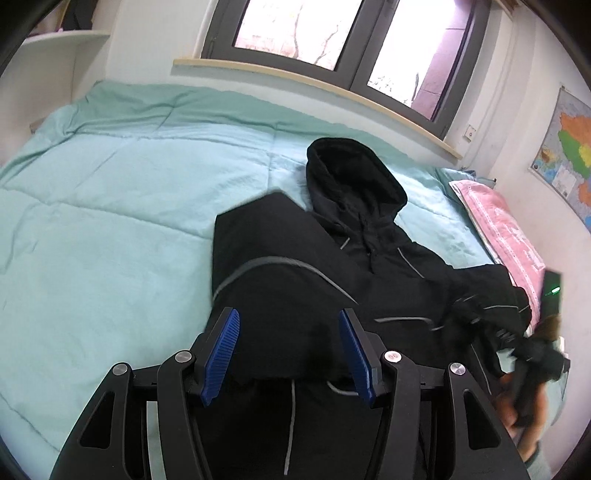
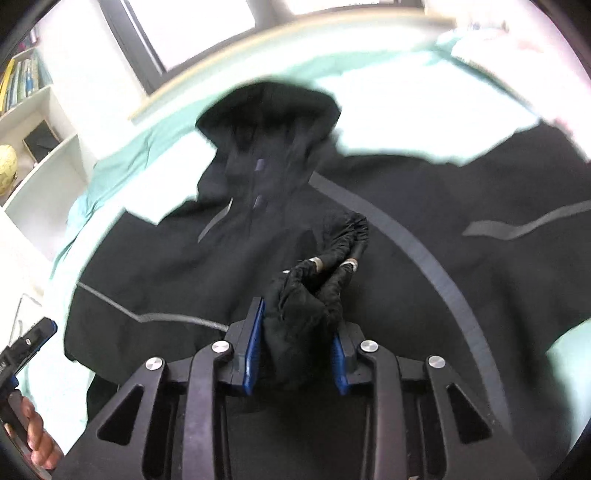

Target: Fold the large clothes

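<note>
Bedroom, bed with teal quilt (image 1: pixel 110 192) beneath a window (image 1: pixel 332 33): black hooded jacket (image 1: pixel 369 236) part-folded.

Jacket lies toward the quilt's right edge, hood (image 1: pixel 351 173) toward the window, one side folded over the front. Left gripper (image 1: pixel 290 354) released, jaws spread above the fabric. Right gripper (image 2: pixel 297 354) clenched on the bunched sleeve cuff (image 2: pixel 306 310). Pink pillow (image 1: pixel 498 229) at the bed's right end.

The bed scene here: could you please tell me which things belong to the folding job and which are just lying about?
Part of the job:
- black hooded jacket, one side folded over
- its cuff, clamped in the right gripper
- left gripper, open above the jacket
- teal quilt, the folding surface

Just lying about:
- pink pillow
- wall map
- bookshelf
</note>
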Action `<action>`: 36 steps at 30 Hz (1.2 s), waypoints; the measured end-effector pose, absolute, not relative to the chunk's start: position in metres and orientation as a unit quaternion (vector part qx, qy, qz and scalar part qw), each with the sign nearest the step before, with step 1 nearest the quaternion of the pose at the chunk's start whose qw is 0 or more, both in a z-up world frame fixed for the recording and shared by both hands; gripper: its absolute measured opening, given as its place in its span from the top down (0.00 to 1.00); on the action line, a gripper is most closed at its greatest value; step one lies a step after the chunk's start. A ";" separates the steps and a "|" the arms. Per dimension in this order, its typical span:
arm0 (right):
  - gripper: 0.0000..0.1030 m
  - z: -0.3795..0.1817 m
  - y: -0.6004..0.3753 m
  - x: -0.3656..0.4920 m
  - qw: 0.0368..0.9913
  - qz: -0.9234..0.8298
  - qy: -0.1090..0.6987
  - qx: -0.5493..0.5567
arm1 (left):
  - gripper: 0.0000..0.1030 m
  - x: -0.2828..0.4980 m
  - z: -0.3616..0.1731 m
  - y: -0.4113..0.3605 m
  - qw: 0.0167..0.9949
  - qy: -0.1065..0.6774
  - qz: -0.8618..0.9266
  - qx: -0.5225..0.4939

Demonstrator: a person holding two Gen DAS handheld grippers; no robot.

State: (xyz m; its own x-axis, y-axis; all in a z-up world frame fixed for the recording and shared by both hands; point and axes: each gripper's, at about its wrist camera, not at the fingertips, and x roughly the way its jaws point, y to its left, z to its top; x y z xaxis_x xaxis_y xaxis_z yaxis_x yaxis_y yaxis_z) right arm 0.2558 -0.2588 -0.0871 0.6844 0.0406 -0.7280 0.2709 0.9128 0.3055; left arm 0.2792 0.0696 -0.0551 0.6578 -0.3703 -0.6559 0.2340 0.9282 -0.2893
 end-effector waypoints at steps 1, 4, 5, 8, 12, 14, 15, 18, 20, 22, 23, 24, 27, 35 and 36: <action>0.66 -0.079 -0.265 0.254 0.900 -0.072 0.384 0.193 | 0.44 0.283 -0.054 0.066 0.906 0.379 -0.168 -0.089; 0.66 -0.055 -0.292 0.249 0.910 -0.099 0.363 0.175 | 0.44 0.290 -0.056 0.048 0.901 0.386 -0.183 -0.074; 0.66 -0.050 -0.303 0.248 0.912 -0.112 0.357 0.167 | 0.44 0.293 -0.060 0.037 0.899 0.392 -0.186 -0.063; 0.66 -0.051 -0.331 0.249 0.913 -0.131 0.353 0.157 | 0.44 0.303 -0.081 0.006 0.885 0.418 -0.204 -0.036; 0.66 -0.088 -0.363 0.255 0.894 -0.147 0.391 0.164 | 0.44 0.316 -0.130 -0.024 0.860 0.467 -0.207 -0.012; 0.66 -0.117 -0.373 0.257 0.880 -0.153 0.418 0.168 | 0.44 0.319 -0.148 -0.027 0.855 0.478 -0.201 -0.009; 0.66 -0.132 -0.376 0.258 0.873 -0.155 0.429 0.171 | 0.45 0.321 -0.153 -0.026 0.854 0.480 -0.199 -0.011; 0.67 -0.161 -0.386 0.256 0.864 -0.149 0.443 0.188 | 0.45 0.330 -0.160 -0.015 0.849 0.487 -0.201 -0.038; 0.66 -0.163 -0.386 0.255 0.862 -0.144 0.446 0.192 | 0.46 0.330 -0.159 -0.011 0.847 0.487 -0.206 -0.044; 0.63 -0.157 -0.379 0.256 0.863 -0.148 0.453 0.167 | 0.46 0.325 -0.153 -0.012 0.851 0.483 -0.206 -0.030; 0.62 -0.151 -0.374 0.254 0.865 -0.154 0.454 0.150 | 0.45 0.321 -0.148 -0.013 0.853 0.480 -0.204 -0.024; 0.57 -0.140 -0.368 0.249 0.871 -0.155 0.445 0.138 | 0.46 0.319 -0.138 -0.014 0.855 0.475 -0.207 -0.020; 0.43 -0.099 -0.347 0.234 0.899 -0.143 0.398 0.112 | 0.45 0.306 -0.102 -0.020 0.866 0.440 -0.236 -0.025; 0.41 -0.105 -0.284 0.299 0.891 -0.095 0.436 0.080 | 0.45 0.330 -0.136 -0.041 0.860 0.477 -0.184 0.006; 0.42 -0.123 -0.285 0.309 0.879 -0.103 0.459 0.081 | 0.45 0.335 -0.153 -0.038 0.855 0.487 -0.177 0.004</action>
State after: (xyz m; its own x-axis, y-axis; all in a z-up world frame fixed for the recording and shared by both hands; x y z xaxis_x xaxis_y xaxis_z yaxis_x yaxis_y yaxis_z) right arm 0.3088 -0.2853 -0.1230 0.5583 -0.1065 -0.8228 0.2544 0.9659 0.0476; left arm 0.3347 -0.0378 -0.1534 0.4636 -0.2983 -0.8343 0.3069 0.9374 -0.1646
